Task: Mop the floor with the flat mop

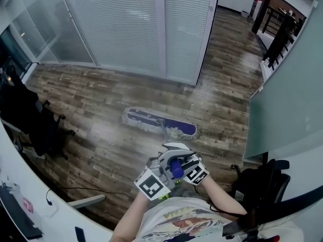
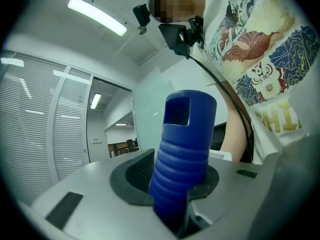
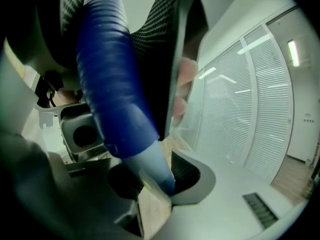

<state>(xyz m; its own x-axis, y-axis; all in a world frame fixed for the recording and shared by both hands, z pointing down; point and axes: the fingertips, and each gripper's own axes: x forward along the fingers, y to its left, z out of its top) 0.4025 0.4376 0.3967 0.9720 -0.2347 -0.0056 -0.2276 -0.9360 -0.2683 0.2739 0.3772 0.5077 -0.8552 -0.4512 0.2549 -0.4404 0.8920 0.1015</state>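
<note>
The flat mop's head [image 1: 159, 123], blue with a pale fringe, lies flat on the wood floor in front of me in the head view. Its blue handle end [image 1: 176, 169] stands up between my two grippers, close to my chest. My left gripper [image 1: 164, 172] is shut on the ribbed blue handle grip [image 2: 182, 154], which rises between its jaws in the left gripper view. My right gripper [image 1: 189, 166] is shut on the handle lower down, where the blue grip meets the paler shaft [image 3: 152, 166]. The shaft between the grippers and the mop head is hidden.
A glass partition with white blinds [image 1: 126, 29] stands beyond the mop. Black office chairs [image 1: 35, 125] and a white desk edge [image 1: 30, 200] are at the left. Another black chair [image 1: 262, 185] and a frosted glass wall [image 1: 287, 105] are at the right.
</note>
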